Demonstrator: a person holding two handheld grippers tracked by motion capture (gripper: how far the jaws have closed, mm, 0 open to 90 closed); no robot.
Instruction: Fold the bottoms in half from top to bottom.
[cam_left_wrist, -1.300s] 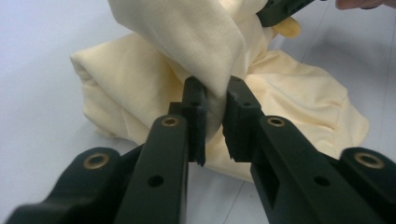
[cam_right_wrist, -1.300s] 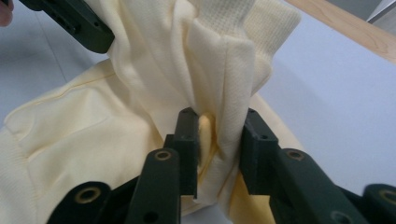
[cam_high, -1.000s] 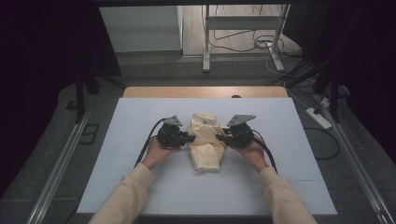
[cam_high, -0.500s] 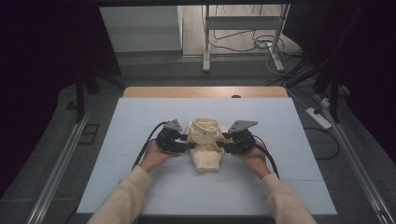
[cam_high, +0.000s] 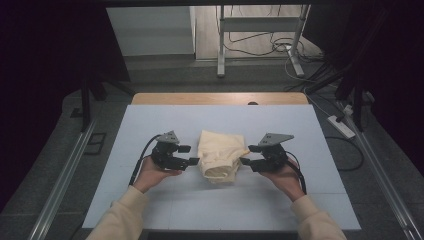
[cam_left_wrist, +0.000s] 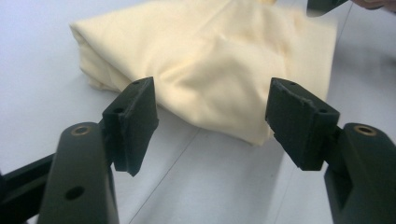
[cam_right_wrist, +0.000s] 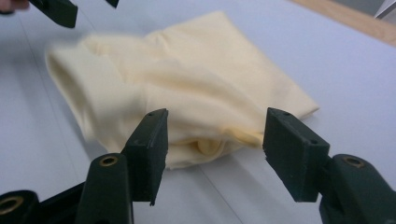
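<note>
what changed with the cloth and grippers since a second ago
Both grippers let go of the cream cloth: left gripper drew back leftward, right gripper rightward, jaws just opening, nothing between them. The cloth stayed folded mid-table.

A pale blue table top (cam_high: 150, 130) with a wooden far edge (cam_high: 220, 98) stands on grey floor (cam_high: 50, 175). Beyond it: a metal frame (cam_high: 260, 30), loose cables (cam_high: 272, 49), a power strip (cam_high: 341, 126). Dark curtains (cam_high: 45, 60) flank both sides.

Cloth's (cam_right_wrist: 187, 84) far edge motion-blurred
</note>
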